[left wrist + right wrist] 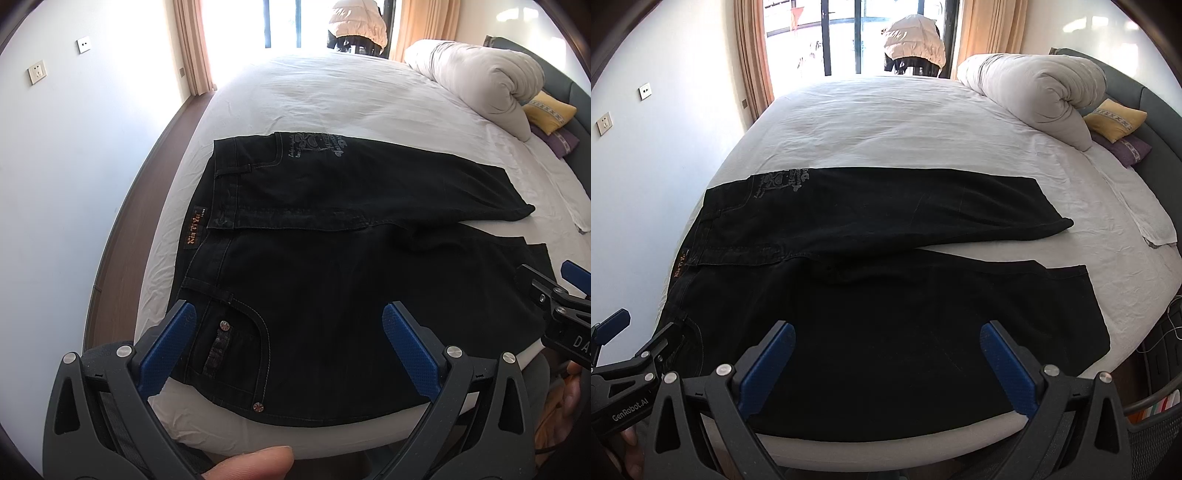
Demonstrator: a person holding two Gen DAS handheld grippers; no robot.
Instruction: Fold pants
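Note:
Black jeans (332, 280) lie flat on the white bed (332, 92), waistband to the left, both legs running right. They show in the right wrist view (886, 295) too. My left gripper (288, 332) is open and empty, hovering above the front pocket near the waistband. My right gripper (886, 354) is open and empty above the near leg. The right gripper shows at the right edge of the left wrist view (565, 291); the left gripper shows at the left edge of the right wrist view (624, 343).
A rolled white duvet (1034, 92) and a yellow pillow (1115, 118) sit at the bed's far right. A folded white cloth (1145, 218) lies right of the legs. A window with curtains (857, 37) is behind. A wall (55, 166) runs along the left.

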